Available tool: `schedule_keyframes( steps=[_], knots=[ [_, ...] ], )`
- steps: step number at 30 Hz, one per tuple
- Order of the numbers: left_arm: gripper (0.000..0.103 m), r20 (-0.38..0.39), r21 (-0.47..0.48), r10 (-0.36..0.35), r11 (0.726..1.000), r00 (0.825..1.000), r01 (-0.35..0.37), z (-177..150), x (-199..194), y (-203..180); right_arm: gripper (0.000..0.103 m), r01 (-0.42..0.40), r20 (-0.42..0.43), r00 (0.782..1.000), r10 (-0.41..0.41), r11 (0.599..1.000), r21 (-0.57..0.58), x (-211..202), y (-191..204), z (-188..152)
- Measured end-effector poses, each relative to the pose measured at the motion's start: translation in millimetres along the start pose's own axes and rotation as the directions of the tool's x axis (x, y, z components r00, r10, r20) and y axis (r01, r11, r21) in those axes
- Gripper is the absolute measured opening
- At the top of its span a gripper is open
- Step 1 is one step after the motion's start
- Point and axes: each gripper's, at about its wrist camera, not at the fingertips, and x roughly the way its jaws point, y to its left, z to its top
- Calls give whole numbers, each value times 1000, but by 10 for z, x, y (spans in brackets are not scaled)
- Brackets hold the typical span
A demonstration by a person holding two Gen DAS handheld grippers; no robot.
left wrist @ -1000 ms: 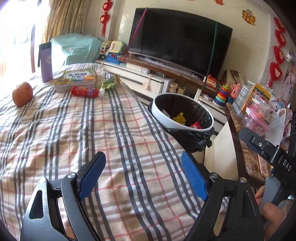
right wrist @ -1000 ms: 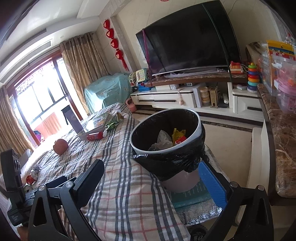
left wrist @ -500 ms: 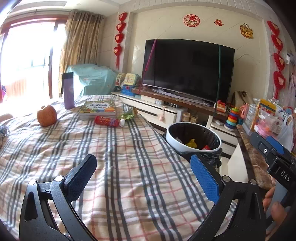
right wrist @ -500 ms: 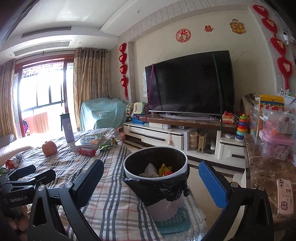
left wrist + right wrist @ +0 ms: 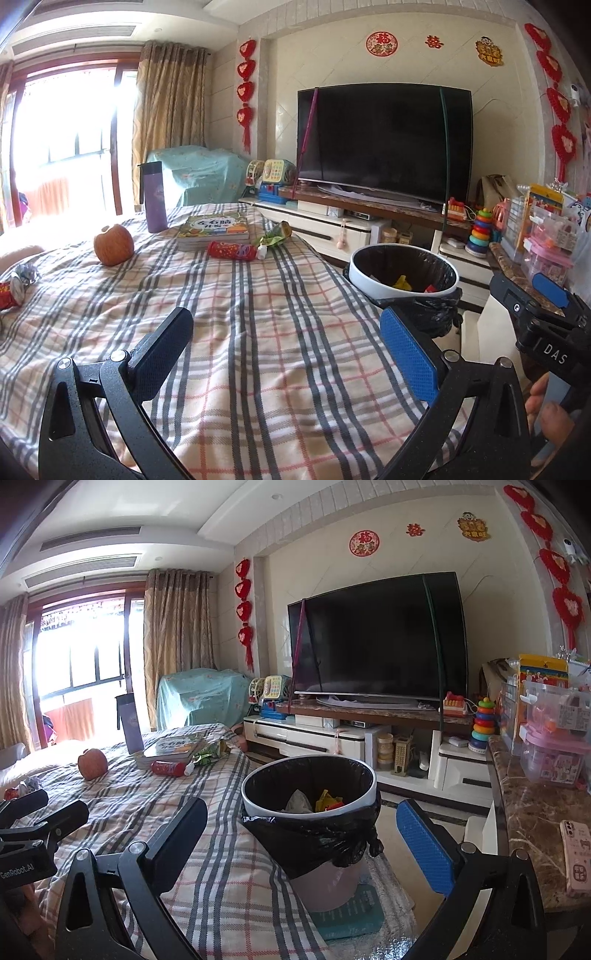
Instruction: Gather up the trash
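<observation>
Item: red snack wrapper (image 5: 231,250), lying on the plaid cloth just in front of the book stack (image 5: 213,232), well apart from the bin (image 5: 403,272). Likely light, crinkly, slippery; pinch mid-length. Left gripper (image 5: 284,343) and right gripper (image 5: 301,832): both spread wide, holding nothing

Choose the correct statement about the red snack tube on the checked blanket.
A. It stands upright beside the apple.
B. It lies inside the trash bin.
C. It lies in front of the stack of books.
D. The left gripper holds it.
C: the red snack tube lies flat on the blanket just in front of the stack of books, far from both open grippers.
</observation>
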Motion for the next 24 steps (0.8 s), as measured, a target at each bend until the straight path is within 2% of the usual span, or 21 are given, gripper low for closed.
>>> schedule_keyframes(
  steps=[24],
  knots=[
    [103, 22, 15, 27, 1000, 999, -27, -6, -79, -61, 103, -25, 17, 1000, 25, 999, 26, -65, -54, 1]
  ],
)
